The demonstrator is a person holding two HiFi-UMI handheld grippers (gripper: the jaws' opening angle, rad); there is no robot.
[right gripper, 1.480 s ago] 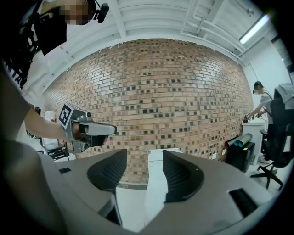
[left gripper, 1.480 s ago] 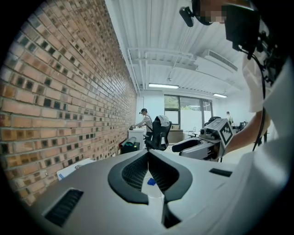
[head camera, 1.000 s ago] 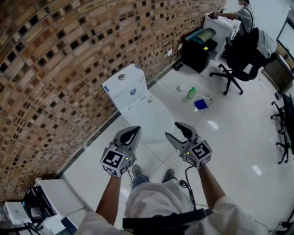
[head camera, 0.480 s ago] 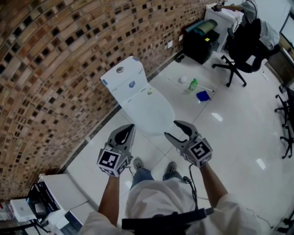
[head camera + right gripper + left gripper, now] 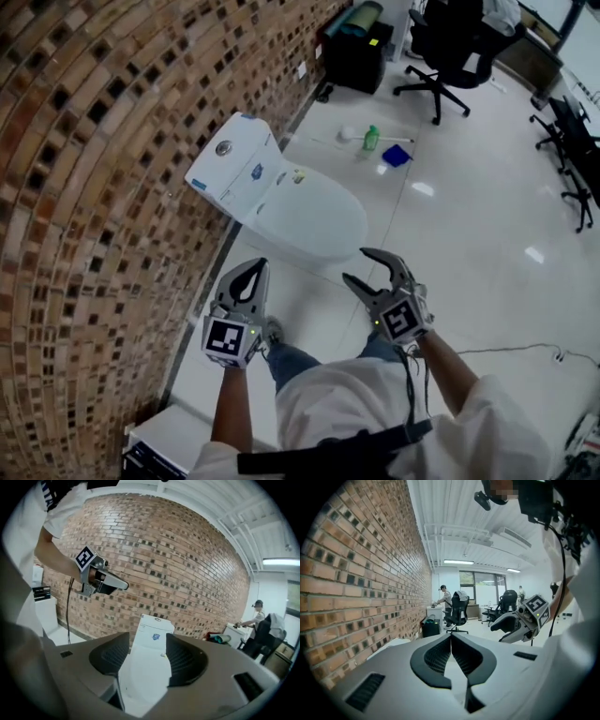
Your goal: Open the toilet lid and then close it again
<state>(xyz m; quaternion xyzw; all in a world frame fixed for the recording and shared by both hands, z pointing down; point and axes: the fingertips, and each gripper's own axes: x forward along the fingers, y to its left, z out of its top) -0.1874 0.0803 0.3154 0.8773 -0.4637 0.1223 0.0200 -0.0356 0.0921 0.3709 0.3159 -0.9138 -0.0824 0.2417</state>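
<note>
A brick wall (image 5: 84, 187) runs along the far side of our left gripper (image 5: 255, 267). The toilet (image 5: 239, 164) stands against it, ahead of both grippers, with its lid (image 5: 314, 220) down and neither gripper touching it. Our right gripper (image 5: 356, 264) is released, jaws spread and empty. Our left gripper is clenched on nothing.

A brown brick wall (image 5: 94, 141) fills the left side of the head view. Near the top, a green bottle (image 5: 371, 138), a small blue thing (image 5: 396, 156) and a round white thing (image 5: 348, 134) sit close together on the shiny white floor (image 5: 469, 216). A black chair (image 5: 450, 42) and a black box (image 5: 354, 56) stand at the top edge.
</note>
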